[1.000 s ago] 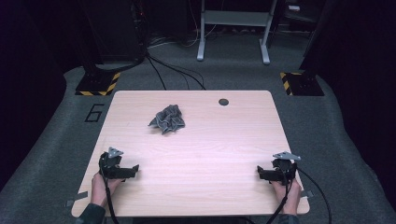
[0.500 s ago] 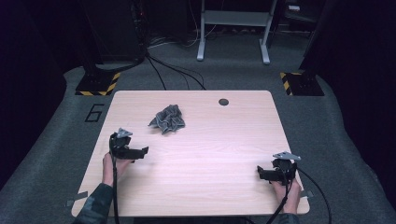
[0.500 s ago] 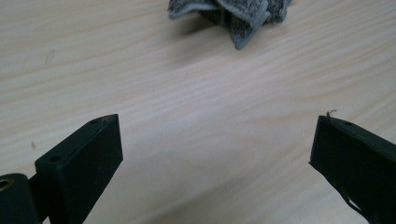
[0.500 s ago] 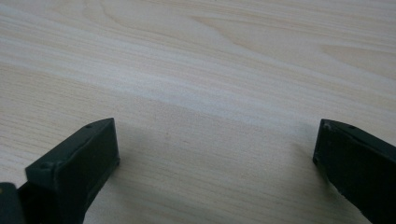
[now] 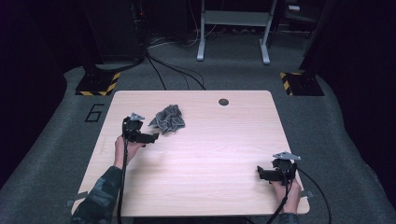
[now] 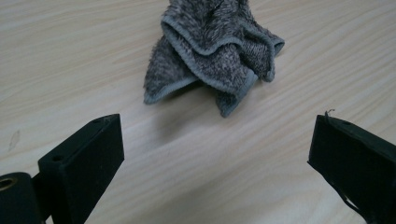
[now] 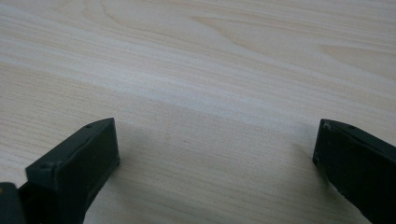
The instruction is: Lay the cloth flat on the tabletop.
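High view first: I've got the left gripper (image 5: 150,137) up in the far left part of the worktop (image 5: 210,154), just beside the crumpled grey towel (image 5: 169,119), which sits toward the far edge, left of centre. The jaws point at the cloth's near-left side but I see a sliver of wood between them and the fabric, so not touching. A camouflage sleeve (image 5: 100,200) comes in from the near left corner.

Left gripper view now: the left gripper (image 6: 215,154) has its jaws spread wide, nothing between them, and the grey towel (image 6: 215,51) lies bunched up straight ahead, its hemmed folds hanging toward me, bare wood in the gap.

Over on the other side, the right gripper (image 5: 262,173) rests near the near right corner of the worktop, well apart from the towel. In the right gripper view, the right gripper (image 7: 215,149) also has its jaws wide apart, with plain wood grain beneath. A small dark round hole (image 5: 223,101) sits by the far edge.
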Tool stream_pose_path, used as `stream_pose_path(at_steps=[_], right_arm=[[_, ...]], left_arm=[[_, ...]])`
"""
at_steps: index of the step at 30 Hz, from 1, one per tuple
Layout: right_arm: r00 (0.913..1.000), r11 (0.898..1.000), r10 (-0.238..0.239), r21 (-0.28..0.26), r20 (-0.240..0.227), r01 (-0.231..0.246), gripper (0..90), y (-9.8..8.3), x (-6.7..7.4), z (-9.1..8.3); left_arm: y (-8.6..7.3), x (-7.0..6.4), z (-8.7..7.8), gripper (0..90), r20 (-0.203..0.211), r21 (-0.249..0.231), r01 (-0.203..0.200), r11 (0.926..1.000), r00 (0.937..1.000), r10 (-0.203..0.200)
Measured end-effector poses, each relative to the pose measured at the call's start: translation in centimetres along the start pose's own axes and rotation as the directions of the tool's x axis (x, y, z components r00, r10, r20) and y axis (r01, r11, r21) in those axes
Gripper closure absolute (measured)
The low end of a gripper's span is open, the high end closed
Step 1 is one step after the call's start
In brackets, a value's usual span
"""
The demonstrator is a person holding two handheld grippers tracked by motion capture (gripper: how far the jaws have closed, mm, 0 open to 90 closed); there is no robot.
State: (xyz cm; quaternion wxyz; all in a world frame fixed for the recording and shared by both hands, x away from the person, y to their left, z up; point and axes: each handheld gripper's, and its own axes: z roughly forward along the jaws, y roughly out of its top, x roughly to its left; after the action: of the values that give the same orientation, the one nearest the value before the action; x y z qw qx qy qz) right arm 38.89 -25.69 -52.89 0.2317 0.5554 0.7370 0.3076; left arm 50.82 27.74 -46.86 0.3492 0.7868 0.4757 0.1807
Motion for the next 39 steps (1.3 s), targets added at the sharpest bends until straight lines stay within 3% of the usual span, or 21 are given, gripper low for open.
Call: stream_pose_path(at_steps=[5,10,11,16,17,24,29,34,39], right_arm=[[1.0000,1.000,0.000,0.000,0.000,0.000,0.0,0.0,0.0,0.0],[1.0000,1.000,0.000,0.000,0.000,0.000,0.0,0.0,0.0,0.0],[1.0000,1.000,-0.001,0.000,-0.001,0.001,0.0,0.0,0.0,0.0],[1.0000,1.000,-0.001,0.000,-0.001,0.001,0.0,0.0,0.0,0.0],[1.0000,1.000,-0.001,-0.001,-0.001,0.001,0.0,0.0,0.0,0.0],[1.0000,1.000,-0.002,-0.001,-0.001,0.002,0.0,0.0,0.0,0.0],[1.0000,1.000,-0.006,0.000,-0.003,0.006,0.0,0.0,0.0,0.0],[1.0000,1.000,-0.006,0.000,-0.003,0.006,0.0,0.0,0.0,0.0],[1.0000,1.000,-0.006,0.000,-0.003,0.006,0.0,0.0,0.0,0.0]], left_arm=[[2.2,0.1,1.8,2.7,0.001,0.007,-0.001,1.0000,1.0000,0.001],[3.4,0.0,3.3,2.7,-0.004,0.008,0.015,0.9999,0.9999,-0.014],[3.6,0.0,3.6,3.1,-0.011,0.013,0.002,0.9999,0.9999,-0.002],[4.1,0.2,4.9,4.7,-0.011,0.023,0.029,0.9993,0.9995,-0.029],[4.2,0.3,5.3,6.3,-0.022,0.031,0.019,0.9993,0.9996,-0.019],[3.9,0.3,7.0,15.3,-0.030,0.039,0.049,0.9981,0.9984,-0.047],[3.1,0.2,8.1,40.1,-0.003,0.033,0.082,0.9961,0.9967,-0.082],[2.7,-0.1,8.2,57.1,0.002,0.021,0.071,0.9973,0.9975,-0.071],[2.4,-0.5,8.2,72.6,0.001,-0.028,0.073,0.9970,0.9974,-0.073]])
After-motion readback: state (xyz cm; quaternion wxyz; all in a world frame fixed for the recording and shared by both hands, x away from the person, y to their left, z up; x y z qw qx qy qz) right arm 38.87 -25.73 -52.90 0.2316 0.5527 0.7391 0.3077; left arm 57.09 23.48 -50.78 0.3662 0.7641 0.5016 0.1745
